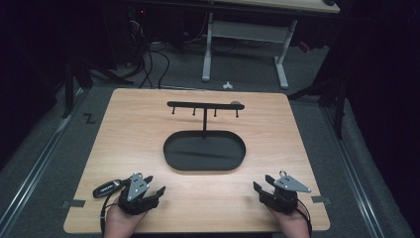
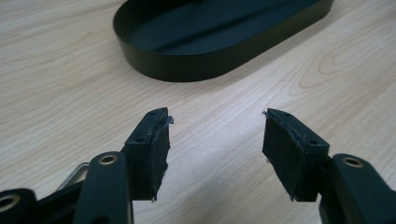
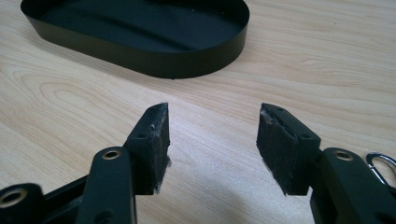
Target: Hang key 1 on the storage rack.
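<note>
high view / left gripper [image 1: 152, 185]: resting on the counter [image 1: 124, 119] at the near edge, jaws spread wide, holding nothing.
high view / key fob [image 1: 106, 188]: dark fob, just beside the left gripper on its outer side, touching or nearly so; can't tell which.
high view / right gripper [image 1: 262, 184]: also low at the near edge, jaws wide, holding nothing; small metal ring [image 1: 283, 173] just ahead of its top plate.
high view / stand [image 1: 204, 106]: black hook bar on a post rising from oval tray [image 1: 171, 161], ahead of and between both grippers, hooks bare.
left gripper view / tray [image 2: 187, 70]: ahead, well clear of the open pads [image 2: 161, 149].
right gripper view / ring [image 3: 380, 163]: beside its right jaw.
step, my guess: hang fob or ring on a hook; grip by the body, leave the loop free.
</note>
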